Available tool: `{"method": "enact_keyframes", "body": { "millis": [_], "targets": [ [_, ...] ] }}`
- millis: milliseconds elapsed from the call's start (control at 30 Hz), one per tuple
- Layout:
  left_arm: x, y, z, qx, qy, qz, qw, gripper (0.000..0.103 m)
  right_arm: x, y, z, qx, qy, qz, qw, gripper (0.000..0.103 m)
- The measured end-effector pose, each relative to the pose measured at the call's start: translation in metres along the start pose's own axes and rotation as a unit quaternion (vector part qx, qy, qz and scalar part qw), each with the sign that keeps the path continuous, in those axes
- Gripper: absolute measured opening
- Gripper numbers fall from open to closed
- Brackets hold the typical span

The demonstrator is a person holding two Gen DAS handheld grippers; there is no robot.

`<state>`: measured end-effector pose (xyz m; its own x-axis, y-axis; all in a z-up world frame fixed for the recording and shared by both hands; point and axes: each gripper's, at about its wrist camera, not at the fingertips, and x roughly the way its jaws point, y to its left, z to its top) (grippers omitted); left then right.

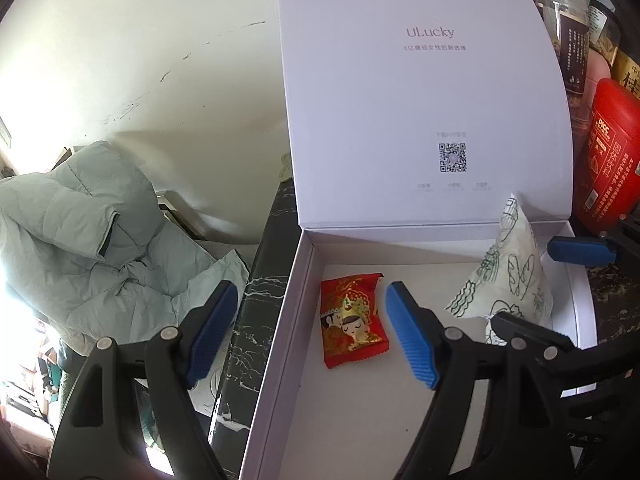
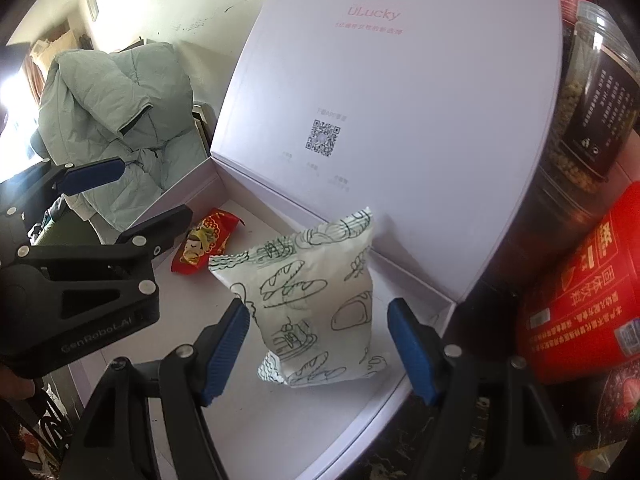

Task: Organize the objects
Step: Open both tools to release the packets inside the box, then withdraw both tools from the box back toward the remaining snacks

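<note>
A white gift box [image 1: 308,280] lies with its lid [image 1: 400,92] standing up behind. On its floor lies a red candy packet [image 1: 352,320] printed with cartoon faces. My left gripper [image 1: 312,336] hovers open just over it, one blue pad outside the box wall, neither pad touching. A white packet with bread drawings [image 2: 316,300] stands on edge in the box's right part, and the red candy packet [image 2: 204,240] lies behind it. My right gripper [image 2: 320,350] is open around the white packet's lower half, the right pad clearly apart from it. The left gripper [image 2: 132,200] shows at the left.
A red canister [image 2: 580,300] and a clear jar with a dark label [image 2: 592,120] crowd the box's right side. A strawberry-printed pack [image 2: 616,400] lies below them. Left of the box runs a dark marble counter edge [image 1: 248,320], with a pale green puffer jacket [image 1: 92,232] beyond.
</note>
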<state>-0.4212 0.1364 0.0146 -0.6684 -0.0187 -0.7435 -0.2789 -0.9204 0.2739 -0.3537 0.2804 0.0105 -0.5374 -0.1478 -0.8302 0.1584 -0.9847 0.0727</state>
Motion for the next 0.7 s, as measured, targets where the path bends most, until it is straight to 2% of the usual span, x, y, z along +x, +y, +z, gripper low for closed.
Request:
{"method": "enact_keyframes", "body": {
  "millis": [133,300,433,700],
  "targets": [
    [-0.011,0.003,-0.001,-0.012,-0.002,-0.002,0.9999,0.076,-0.001,0.01,0.007,0.007,-0.005,-0.007,1.0,0.073],
    [-0.03,0.005,-0.003,-0.02,-0.011,-0.001,0.9997,0.076,-0.019,0.009,0.006,0.015,-0.015,-0.016,1.0,0.075],
    [-0.046,0.008,-0.005,-0.025,-0.018,-0.001,0.9995,0.081,-0.032,0.014,0.007,0.018,-0.023,-0.017,0.999,0.075],
    [-0.085,0.015,-0.01,-0.034,-0.034,0.006,0.9988,0.082,-0.069,0.025,0.004,0.017,-0.044,-0.025,0.999,0.075]
  ]
}}
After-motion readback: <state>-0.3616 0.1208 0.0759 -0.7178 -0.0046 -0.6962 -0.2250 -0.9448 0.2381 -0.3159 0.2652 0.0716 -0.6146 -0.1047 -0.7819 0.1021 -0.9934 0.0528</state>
